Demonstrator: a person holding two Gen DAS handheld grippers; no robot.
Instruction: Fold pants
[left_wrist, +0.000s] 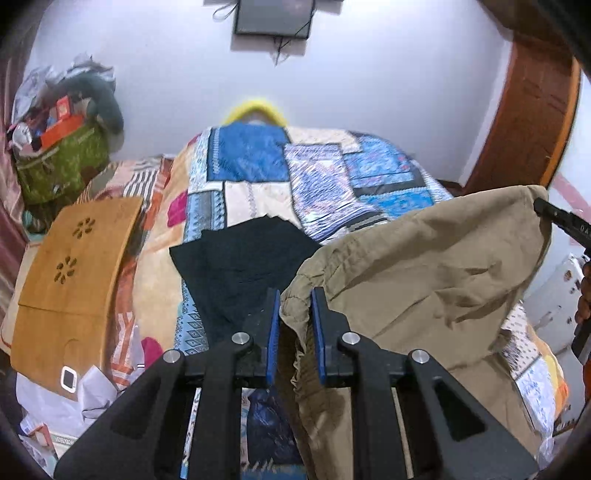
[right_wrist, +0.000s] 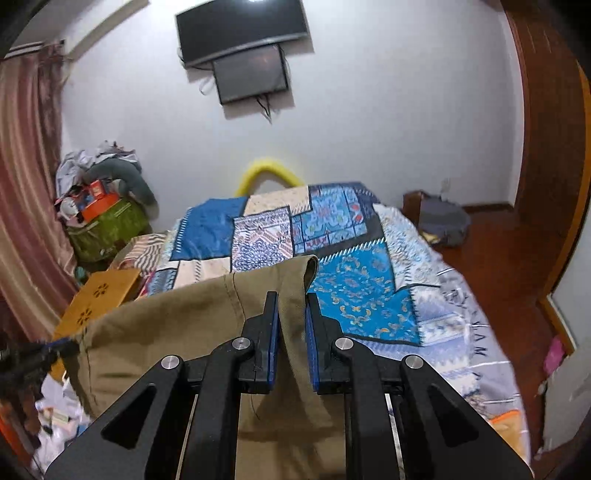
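Observation:
The khaki pants (left_wrist: 424, 273) hang lifted above the bed, stretched between my two grippers. My left gripper (left_wrist: 295, 295) is shut on a bunched edge of the pants at their left end. My right gripper (right_wrist: 291, 299) is shut on the other end of the pants (right_wrist: 184, 325), with a hemmed corner sticking up past its fingertips. The right gripper's tip also shows in the left wrist view (left_wrist: 554, 214) at the far right corner of the cloth. The lower part of the pants is hidden behind the grippers.
A patchwork quilt (right_wrist: 351, 288) covers the bed. A black garment (left_wrist: 240, 266) lies on it, left of the pants. A wooden lap table (left_wrist: 74, 266) and paper clutter sit at the left. A green bag (right_wrist: 107, 229) is piled in the corner. Wooden floor lies at the right.

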